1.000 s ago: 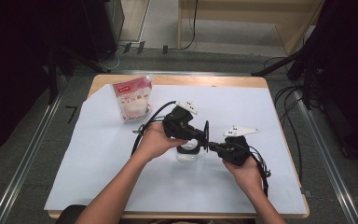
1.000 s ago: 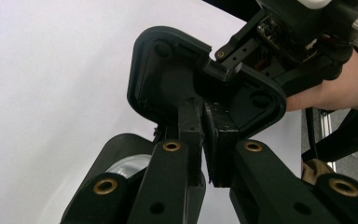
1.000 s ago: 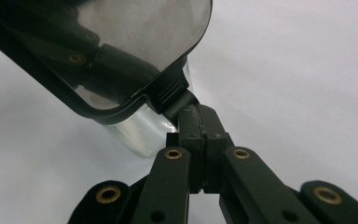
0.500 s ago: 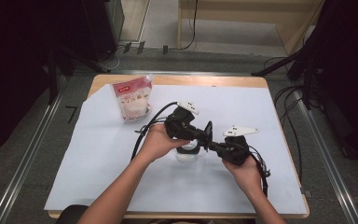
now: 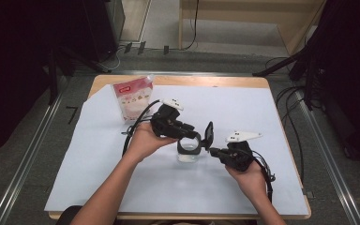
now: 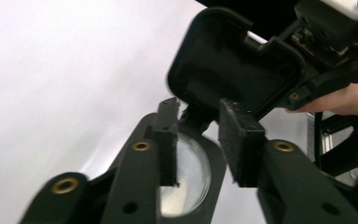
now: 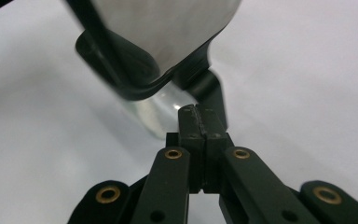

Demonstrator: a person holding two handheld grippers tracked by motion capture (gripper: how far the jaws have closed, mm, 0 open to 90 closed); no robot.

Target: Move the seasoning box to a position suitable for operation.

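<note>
Jar (image 5: 188, 152): clear, black-collared, stands on the white sheet (image 5: 122, 178) at the middle of the desk (image 5: 225, 80), its hinged lid (image 5: 209, 134) flipped upright at the jar's 3 o'clock.
Left claw (image 5: 191, 137): at the jar's 11 o'clock, over its rim; jaws have just been opening, pads (image 6: 235, 140) spread either side of the hinge without pressing it.
Right claw (image 5: 214, 151): at the jar's 3 o'clock, pressed together just below the lid; whether it pinches the hinge tab I cannot tell.
Bag (image 5: 133, 97): at the jar's 10 o'clock, well apart.
</note>
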